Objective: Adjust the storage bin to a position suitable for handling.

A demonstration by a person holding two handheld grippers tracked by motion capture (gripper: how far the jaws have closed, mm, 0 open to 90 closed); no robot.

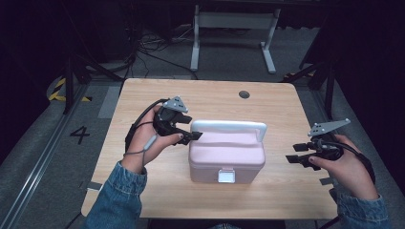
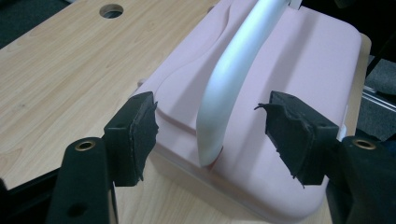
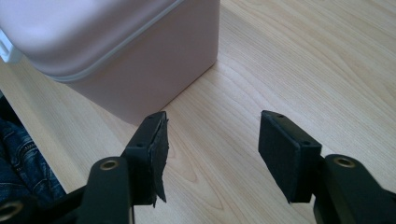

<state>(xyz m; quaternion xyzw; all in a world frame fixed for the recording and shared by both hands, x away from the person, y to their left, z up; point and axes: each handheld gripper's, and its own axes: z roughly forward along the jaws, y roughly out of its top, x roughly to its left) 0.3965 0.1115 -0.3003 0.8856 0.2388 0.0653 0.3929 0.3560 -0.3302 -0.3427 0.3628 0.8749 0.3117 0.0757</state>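
The box (image 1: 227, 160) looks like smooth matt pink plastic, and its handle (image 2: 233, 70) is glossier white plastic with a soft sheen. The surface (image 1: 157, 188) is pale wood-grain laminate, pretty matt. Left claw (image 2: 212, 135) pads are rough black foam, frayed at the edges; right claw (image 3: 212, 149) is the same, and its 9 o'clock pad is torn.

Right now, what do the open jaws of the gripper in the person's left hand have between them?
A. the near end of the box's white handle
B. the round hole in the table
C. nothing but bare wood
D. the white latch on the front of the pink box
A: in the left gripper view the left gripper stands open with the foot of the white handle between its jaws, on top of the pink box.
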